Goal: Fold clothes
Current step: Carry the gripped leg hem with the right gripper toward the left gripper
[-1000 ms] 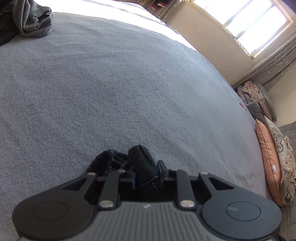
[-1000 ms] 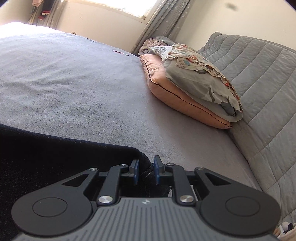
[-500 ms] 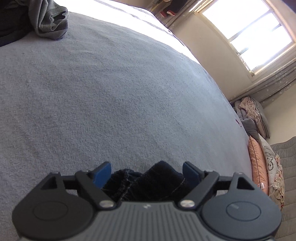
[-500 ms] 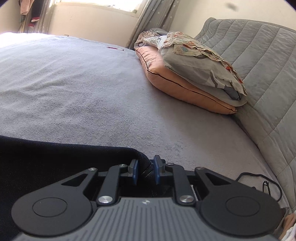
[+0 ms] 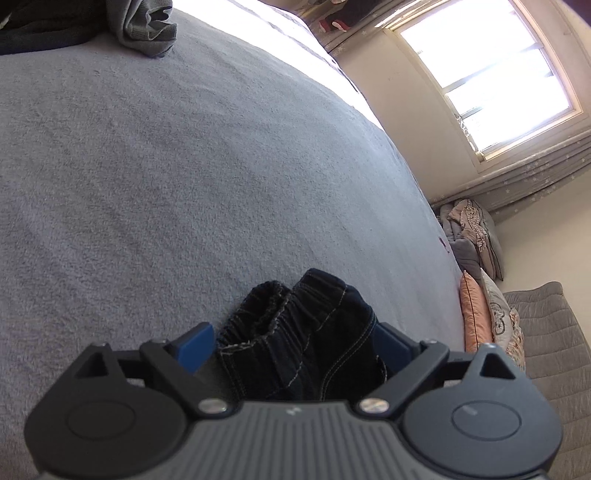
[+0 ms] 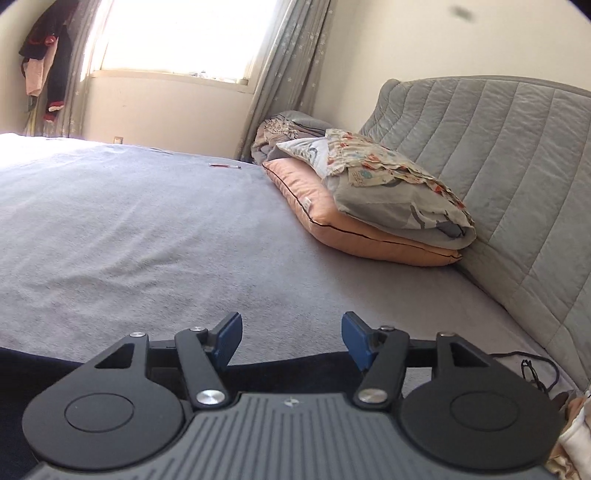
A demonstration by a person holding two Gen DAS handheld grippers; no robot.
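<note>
A dark denim garment [image 5: 306,332] with pale stitching lies bunched on the grey bed cover [image 5: 184,166]. My left gripper [image 5: 293,347] has its jaws opening wide, with the bunched waistband between the blue pads [image 5: 195,347] and no pad pressing on it. In the right wrist view the same dark cloth [image 6: 288,369] shows as a flat edge beneath the tool. My right gripper [image 6: 291,341] hovers just above that edge, jaws opening, and only bed cover shows between its fingertips.
A crumpled grey garment [image 5: 147,26] lies at the far end of the bed. An orange pillow [image 6: 351,229] under a patterned one rests against the quilted grey headboard [image 6: 498,166]. A black cable [image 6: 532,369] sits at the right, and a pen [image 6: 224,166] far off.
Both grippers were shut on the dark garment and have let it go, the left first, then the right. Both have drawn back, and the cloth has dropped onto the bed.
</note>
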